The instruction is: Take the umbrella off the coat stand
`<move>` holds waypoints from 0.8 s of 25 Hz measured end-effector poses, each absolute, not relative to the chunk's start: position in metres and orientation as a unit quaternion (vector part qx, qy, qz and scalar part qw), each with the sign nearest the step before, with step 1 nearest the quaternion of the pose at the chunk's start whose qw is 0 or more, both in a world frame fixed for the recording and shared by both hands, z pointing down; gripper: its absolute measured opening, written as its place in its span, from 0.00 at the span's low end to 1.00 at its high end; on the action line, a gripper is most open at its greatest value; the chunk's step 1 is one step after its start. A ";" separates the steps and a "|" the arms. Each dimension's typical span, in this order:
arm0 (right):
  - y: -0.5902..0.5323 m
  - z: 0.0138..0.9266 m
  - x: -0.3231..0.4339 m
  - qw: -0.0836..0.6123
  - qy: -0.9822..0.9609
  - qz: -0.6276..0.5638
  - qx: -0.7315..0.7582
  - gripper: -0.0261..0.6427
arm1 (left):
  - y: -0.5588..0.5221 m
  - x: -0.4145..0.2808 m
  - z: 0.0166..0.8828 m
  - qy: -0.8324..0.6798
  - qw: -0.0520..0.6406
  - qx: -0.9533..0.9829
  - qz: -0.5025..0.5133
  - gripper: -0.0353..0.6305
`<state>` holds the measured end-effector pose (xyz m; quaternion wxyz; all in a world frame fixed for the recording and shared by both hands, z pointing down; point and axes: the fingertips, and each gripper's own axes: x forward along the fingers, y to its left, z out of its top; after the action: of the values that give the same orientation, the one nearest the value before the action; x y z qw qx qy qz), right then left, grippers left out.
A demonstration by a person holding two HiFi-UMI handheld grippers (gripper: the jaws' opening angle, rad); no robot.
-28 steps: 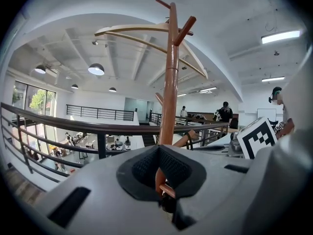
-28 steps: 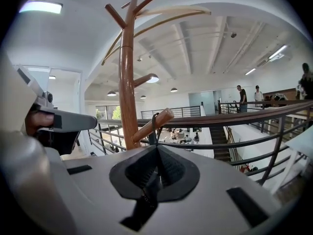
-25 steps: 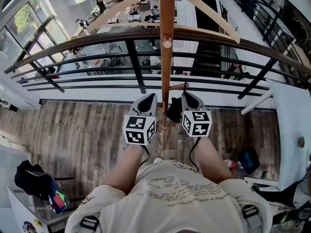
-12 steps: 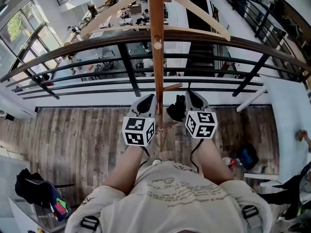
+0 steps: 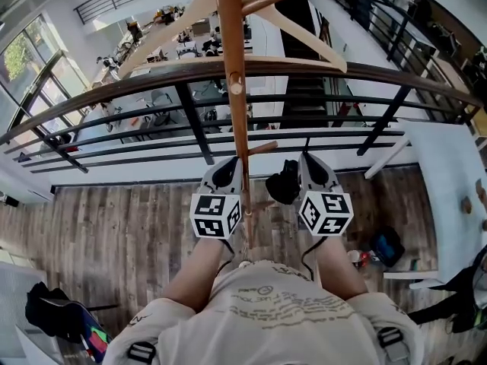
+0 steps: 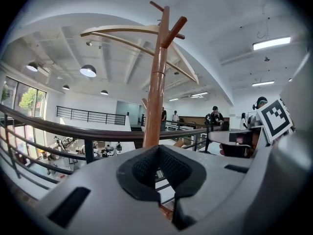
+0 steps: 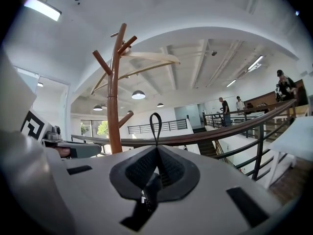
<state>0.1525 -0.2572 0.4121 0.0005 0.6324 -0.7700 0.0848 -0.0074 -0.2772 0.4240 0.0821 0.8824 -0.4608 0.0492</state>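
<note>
The wooden coat stand [image 5: 232, 90] rises straight in front of me, one short peg [image 5: 262, 147] sticking out at gripper height. My right gripper [image 5: 308, 163] is shut on the black folded umbrella [image 5: 283, 187], which hangs right of the pole and clear of the peg. In the right gripper view the umbrella's strap loop [image 7: 155, 124] stands up out of the shut jaws of the gripper [image 7: 156, 153], with nothing through it; the stand [image 7: 114, 116] is to the left. My left gripper [image 5: 227, 169] is shut just left of the pole [image 6: 155, 106], seemingly empty.
A pale wooden hanger [image 5: 304, 33] sits high on the stand. A dark balcony railing [image 5: 342, 71] runs right behind it, over a lower floor. A white table [image 5: 449, 188] stands at the right, bags [image 5: 388, 245] lie on the plank floor, a black bag [image 5: 53, 314] at lower left.
My right gripper has drawn the umbrella to the right, away from the pole and peg. The left gripper has stayed beside the pole. My head view has shifted a little.
</note>
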 end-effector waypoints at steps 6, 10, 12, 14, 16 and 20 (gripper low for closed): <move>-0.242 0.410 0.167 0.006 -0.765 0.073 0.640 0.05 | -0.278 0.006 0.422 -0.451 0.080 0.888 0.049 0.06; -0.237 0.411 0.175 0.007 -0.760 0.077 0.645 0.05 | -0.279 0.011 0.421 -0.448 0.080 0.889 0.049 0.06; -0.235 0.412 0.177 0.007 -0.759 0.079 0.646 0.05 | -0.278 0.013 0.421 -0.447 0.080 0.890 0.050 0.06; -0.232 0.411 0.178 0.008 -0.760 0.079 0.645 0.04 | -0.277 0.014 0.422 -0.446 0.080 0.890 0.050 0.06; -0.231 0.409 0.177 0.008 -0.760 0.078 0.645 0.05 | -0.276 0.014 0.422 -0.446 0.080 0.890 0.050 0.06; -0.232 0.410 0.178 0.007 -0.760 0.082 0.644 0.05 | -0.275 0.016 0.420 -0.444 0.080 0.891 0.052 0.06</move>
<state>0.1776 -0.2321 0.4098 0.0074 0.6442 -0.7605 0.0819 0.0160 -0.2752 0.4204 0.0799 0.8909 -0.4441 0.0517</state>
